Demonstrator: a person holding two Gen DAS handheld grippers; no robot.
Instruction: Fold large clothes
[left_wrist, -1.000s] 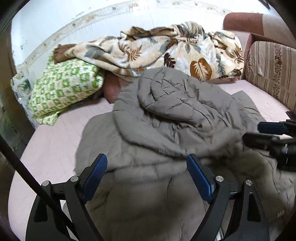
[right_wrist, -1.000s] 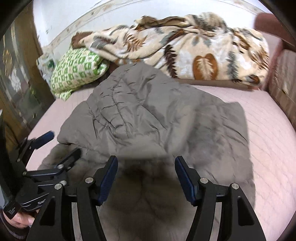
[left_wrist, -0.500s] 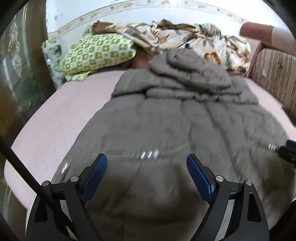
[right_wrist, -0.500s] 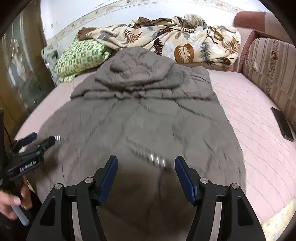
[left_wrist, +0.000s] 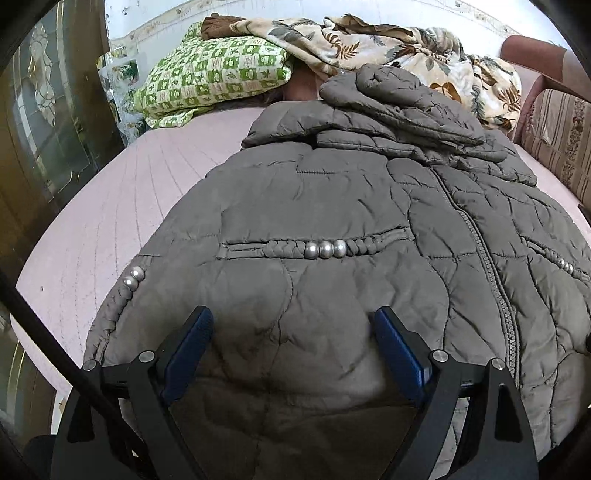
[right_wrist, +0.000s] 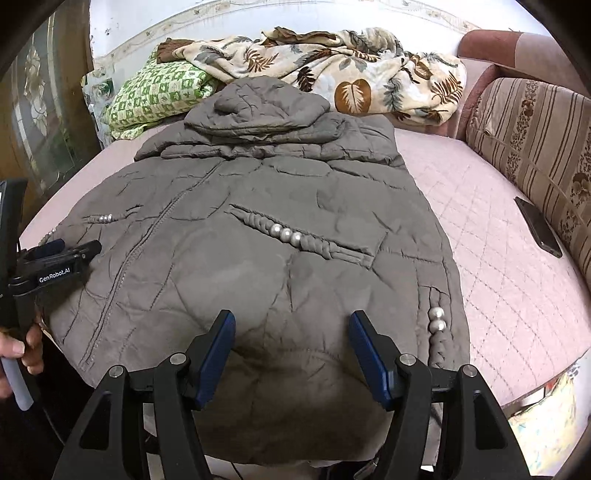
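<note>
**Observer:** Pink quilted bed (right_wrist: 491, 266), a leafy blanket (right_wrist: 351, 70) and a green checked pillow (left_wrist: 214, 74) bunched at the far end. Where is the garment?

**Me:** My grey padded jacket (right_wrist: 258, 229) lies flat across the bed, front up, zipper (left_wrist: 487, 258) closed, hood (right_wrist: 258, 107) folded down over the collar at the far end. Its hem hangs nearest me, at the bed's edge.

**Observer:** And your two tools?

**Me:** My left gripper (left_wrist: 291, 354) hovers over the hem on its own side, jaws opening, wide apart, only fabric beneath them and nothing pinched. My right gripper (right_wrist: 291, 354) sits over the other half of the hem, jaws apart and empty too.

**Observer:** What is the step, as you read it?

**Me:** I judge it as the start of a fold: take the hem at both corners and carry it toward the hood. To do that well I'd bite deep enough to catch both layers of the puffy shell, since a shallow pinch will likely slip. I'd also grip level on both sides and avoid the pearl beads (right_wrist: 436, 319) by the side seam, so the crease runs straight.

**Observer:** Anything to mind?

**Me:** A dark phone (right_wrist: 539, 227) lies near the striped cushion (right_wrist: 535, 140), well clear of the jacket.
</note>
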